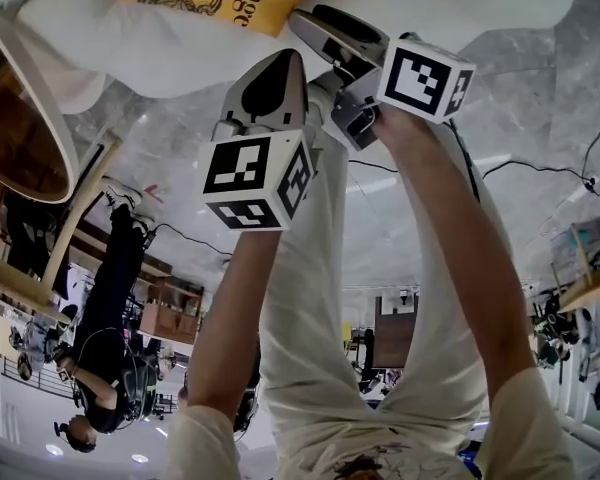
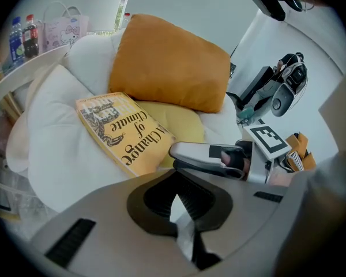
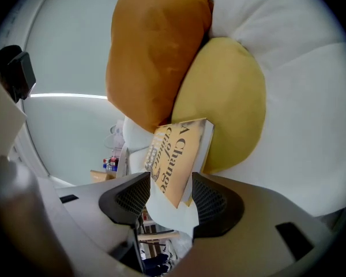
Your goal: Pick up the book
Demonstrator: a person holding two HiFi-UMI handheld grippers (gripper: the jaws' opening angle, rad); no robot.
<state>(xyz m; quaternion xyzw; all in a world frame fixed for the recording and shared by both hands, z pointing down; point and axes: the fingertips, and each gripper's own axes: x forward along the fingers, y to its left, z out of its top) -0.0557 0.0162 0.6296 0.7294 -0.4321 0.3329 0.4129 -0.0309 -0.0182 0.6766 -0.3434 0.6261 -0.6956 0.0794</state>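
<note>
While the book lies cover up on the big white cushion, nothing of the pick-up can be counted as done beyond the approach. The book is propped with its right edge on a flat yellow cushion. It is set just near of an orange pillow that stands at the far side. No lift is shown, and the book is borne wholly by the cushions.

The right gripper is spread wide, close to as wide as it goes. In the right gripper view the near corner of the book is framed between the two jaws. White cushion is seen on either side of that corner, and the pads are not pressed on cover or pages. In the left gripper view the same tool is seen just right of the book's near corner, low over the yellow cushion. Whether its tip touches the book's edge there cannot be told. Nothing is gripped by it.

The left gripper is closed, tips met, with nothing caught between them. It is held nearer and to the left, aimed down at the white cushion short of the book.

Left to do, as judged: the open jaws are to be slid over the book's near edge and closed on it, and the book is to be raised clear of the cushions. Progress is put at early, reach stage only.
</note>
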